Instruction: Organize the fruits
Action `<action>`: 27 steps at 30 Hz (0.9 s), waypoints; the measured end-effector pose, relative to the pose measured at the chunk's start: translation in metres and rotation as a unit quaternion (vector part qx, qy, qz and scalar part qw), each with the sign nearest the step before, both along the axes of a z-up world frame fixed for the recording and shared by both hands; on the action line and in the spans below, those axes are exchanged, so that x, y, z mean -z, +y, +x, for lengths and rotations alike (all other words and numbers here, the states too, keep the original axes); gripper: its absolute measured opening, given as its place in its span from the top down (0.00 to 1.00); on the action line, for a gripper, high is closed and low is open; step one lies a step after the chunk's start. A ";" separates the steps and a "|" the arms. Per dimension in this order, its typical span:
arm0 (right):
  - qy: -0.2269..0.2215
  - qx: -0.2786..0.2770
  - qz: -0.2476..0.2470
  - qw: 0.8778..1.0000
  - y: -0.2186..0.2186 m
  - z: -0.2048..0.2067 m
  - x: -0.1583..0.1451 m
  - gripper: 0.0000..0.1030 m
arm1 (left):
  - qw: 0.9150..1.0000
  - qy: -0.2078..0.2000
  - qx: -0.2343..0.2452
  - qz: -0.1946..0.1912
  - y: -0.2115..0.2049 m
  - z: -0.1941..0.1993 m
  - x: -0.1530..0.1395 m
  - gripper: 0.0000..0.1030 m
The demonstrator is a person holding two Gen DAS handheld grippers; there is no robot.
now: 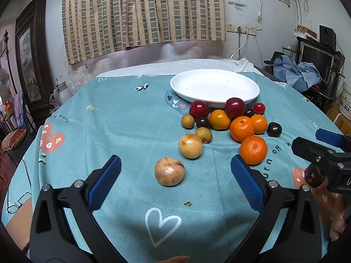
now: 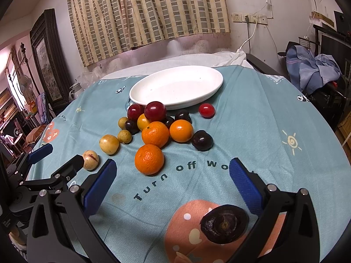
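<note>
A white oval plate [image 1: 215, 87] [image 2: 175, 87] sits empty at the far side of the teal cloth. In front of it lies a cluster of fruit: red plums [image 1: 234, 107], oranges [image 1: 253, 150] [image 2: 149, 159], dark plums [image 1: 274, 129] [image 2: 202, 140], a small red tomato [image 2: 206, 110] and yellow-brown fruits [image 1: 190, 145]. My left gripper [image 1: 175, 168] is open, with a pale yellow fruit [image 1: 169, 171] [image 2: 90, 160] on the cloth between its fingers. My right gripper [image 2: 173, 172] is open; a dark wrinkled fruit [image 2: 223, 224] [image 1: 314, 176] lies close under it near its right finger.
The round table's edge drops off at left and right. Glasses [image 1: 17, 201] lie at the left edge. A white towel [image 2: 197, 58] covers the far side. Curtain, framed picture and cluttered shelves stand beyond.
</note>
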State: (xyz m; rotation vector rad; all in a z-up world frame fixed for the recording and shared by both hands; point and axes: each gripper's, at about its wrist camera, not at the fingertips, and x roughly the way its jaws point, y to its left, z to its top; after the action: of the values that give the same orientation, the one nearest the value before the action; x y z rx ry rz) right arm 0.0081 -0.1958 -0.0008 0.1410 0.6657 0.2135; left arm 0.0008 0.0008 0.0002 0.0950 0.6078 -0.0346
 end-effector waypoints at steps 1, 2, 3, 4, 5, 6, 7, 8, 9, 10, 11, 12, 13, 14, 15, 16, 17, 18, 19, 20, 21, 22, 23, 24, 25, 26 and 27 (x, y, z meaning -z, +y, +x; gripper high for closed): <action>0.000 0.000 0.000 1.000 -0.001 0.001 -0.001 0.01 | 1.000 0.000 0.000 0.000 0.000 0.000 0.000 0.02; 0.000 0.000 0.001 1.000 -0.001 0.000 0.000 0.01 | 1.000 0.001 0.000 0.000 0.000 0.000 0.000 0.02; 0.000 0.000 0.001 1.000 -0.001 0.000 0.000 0.01 | 1.000 0.001 0.000 0.000 0.000 0.000 0.000 0.02; 0.000 -0.001 0.001 1.000 0.001 0.000 0.000 0.01 | 1.000 0.001 0.000 0.000 0.000 0.000 0.000 0.02; 0.001 0.000 0.000 1.000 -0.001 0.000 -0.001 0.01 | 1.000 0.001 0.000 0.000 0.000 0.000 0.000 0.02; 0.001 -0.001 0.000 1.000 -0.001 -0.001 -0.002 0.01 | 1.000 0.001 0.000 0.000 0.000 0.000 0.000 0.02; 0.001 -0.001 0.000 1.000 -0.001 -0.001 -0.002 0.01 | 1.000 0.001 0.000 0.000 0.000 0.000 0.000 0.02; 0.000 -0.001 0.000 1.000 0.003 0.001 0.004 0.01 | 1.000 0.001 0.000 0.000 0.000 0.000 0.000 0.02; 0.001 0.000 0.000 1.000 0.002 0.001 0.002 0.01 | 1.000 0.001 0.000 0.000 0.000 0.000 0.000 0.02; 0.001 0.000 0.001 1.000 0.000 0.001 0.001 0.01 | 1.000 0.001 0.000 0.000 0.000 0.000 0.000 0.02; 0.001 0.000 0.001 1.000 0.000 0.001 0.001 0.01 | 1.000 0.001 0.000 0.000 0.000 0.000 0.000 0.02; 0.001 0.000 0.001 1.000 0.000 0.001 0.001 0.01 | 1.000 0.001 0.000 0.000 0.000 0.000 0.000 0.02; 0.001 0.000 0.001 1.000 -0.001 0.001 0.000 0.01 | 1.000 0.001 0.000 0.000 0.000 0.000 0.000 0.02; 0.001 0.000 0.001 1.000 0.000 0.001 0.000 0.01 | 1.000 0.001 0.000 0.000 0.000 0.000 0.000 0.02; 0.002 0.000 0.002 1.000 -0.001 0.001 0.000 0.01 | 1.000 0.002 0.000 0.000 0.000 0.001 0.000 0.02; 0.001 0.000 0.002 1.000 0.002 0.001 0.002 0.01 | 1.000 0.002 0.000 0.000 0.000 0.001 -0.001 0.02; 0.001 0.000 0.002 1.000 0.000 0.000 0.000 0.01 | 1.000 0.002 0.000 0.000 0.000 0.001 -0.001 0.02; 0.001 0.000 0.002 1.000 0.001 0.001 0.001 0.01 | 1.000 0.002 0.000 0.000 0.001 0.001 -0.001 0.02; 0.001 0.000 0.002 1.000 0.002 0.001 0.002 0.01 | 1.000 0.002 0.000 0.000 0.001 0.001 -0.002 0.02; 0.001 0.000 0.002 1.000 0.000 0.001 0.001 0.01 | 1.000 0.002 0.000 0.000 0.001 0.001 -0.002 0.02; 0.001 0.000 0.002 1.000 0.001 0.001 0.001 0.01 | 1.000 0.002 0.000 0.000 0.001 0.001 -0.002 0.02; 0.001 0.000 0.003 1.000 0.002 0.001 0.002 0.01 | 1.000 0.002 0.000 0.000 0.001 0.002 -0.003 0.02; 0.002 0.000 0.003 1.000 0.000 0.001 0.001 0.01 | 1.000 0.002 0.000 0.000 0.001 0.002 -0.003 0.02; 0.002 0.000 0.003 1.000 -0.001 0.000 0.000 0.01 | 1.000 0.002 0.000 0.000 0.002 0.002 -0.003 0.02; 0.002 0.000 0.003 1.000 -0.001 0.000 0.000 0.01 | 1.000 0.002 0.000 0.000 0.002 0.002 -0.004 0.02; 0.002 0.000 0.003 1.000 0.002 0.001 0.002 0.01 | 1.000 0.003 0.000 -0.001 0.002 0.002 -0.004 0.02; 0.002 0.000 0.003 1.000 -0.001 0.001 0.000 0.01 | 1.000 0.003 0.000 -0.001 0.002 0.002 -0.004 0.02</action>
State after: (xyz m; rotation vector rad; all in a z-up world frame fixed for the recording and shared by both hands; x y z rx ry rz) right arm 0.0086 -0.1965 -0.0010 0.1471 0.6693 0.2158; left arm 0.0031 0.0029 0.0046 0.0938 0.6134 -0.0351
